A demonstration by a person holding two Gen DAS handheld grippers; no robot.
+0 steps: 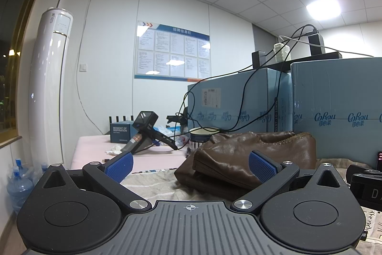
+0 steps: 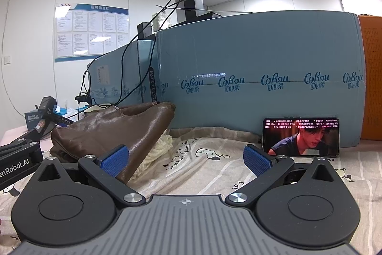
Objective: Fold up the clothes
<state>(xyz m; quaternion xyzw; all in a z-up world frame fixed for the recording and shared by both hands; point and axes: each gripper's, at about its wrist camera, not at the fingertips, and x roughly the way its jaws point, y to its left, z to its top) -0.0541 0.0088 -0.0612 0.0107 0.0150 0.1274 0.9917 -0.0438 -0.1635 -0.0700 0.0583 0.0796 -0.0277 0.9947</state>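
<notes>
Both views are evenly lit from above by recessed white ceiling light panels [image 1: 323, 8], which are blown out to pure white. Glare is thrown onto the glossy blue-framed wall noticeboard [image 1: 172, 53] and the crumpled brown leather garment [image 2: 112, 126]. Straight lines are bowed by fisheye distortion (corners darkened). Focus is kept sharp throughout.

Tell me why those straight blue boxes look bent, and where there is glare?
Right wrist view: fisheye distortion bows the long blue cardboard box. Left wrist view: a ceiling light panel blows out white, reflecting as bright patches on the glossy wall notice board.
</notes>
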